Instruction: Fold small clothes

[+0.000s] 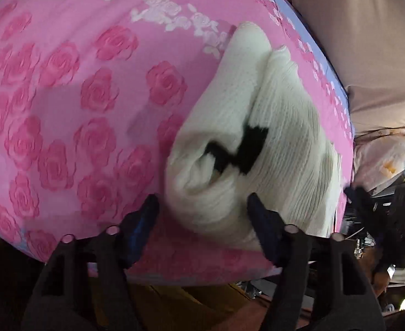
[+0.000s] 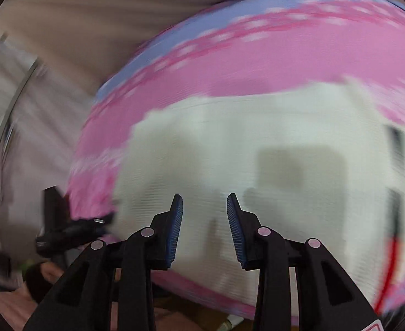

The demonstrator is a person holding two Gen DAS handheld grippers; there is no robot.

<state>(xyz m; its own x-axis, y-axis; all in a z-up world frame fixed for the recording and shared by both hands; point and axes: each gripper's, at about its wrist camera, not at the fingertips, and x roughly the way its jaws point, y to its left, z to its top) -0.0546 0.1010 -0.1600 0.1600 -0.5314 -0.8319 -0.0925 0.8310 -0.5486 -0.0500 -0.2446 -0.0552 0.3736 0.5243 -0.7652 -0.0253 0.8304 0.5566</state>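
**White knit garment bunched on a rose-print cloth, both grippers empty**

A small white ribbed knit garment (image 1: 260,143) lies crumpled on a pink cloth printed with darker pink roses (image 1: 64,88), which covers a flat surface and carries a pale blue border with white flowers along its far edge. In the left wrist view the garment sits toward the right side of the cloth, close to the blue border, folded over itself into thick rolls. A black jagged mark (image 1: 241,149) is knitted or printed on its front; whether it is a letter or a shape cannot be told, and no readable writing shows anywhere. No containers are visible.

The left gripper (image 1: 202,207) has its black fingers with blue pads spread wide, one on each side of the garment's near roll. The pads do not appear to press on the fabric.

The right wrist view is heavily blurred. The right gripper (image 2: 204,201) hangs above the white garment (image 2: 230,151), its jaws parted by a moderate gap with nothing between them. A dark gripper-like tool (image 2: 73,229) shows at the cloth's left edge, beyond the garment.
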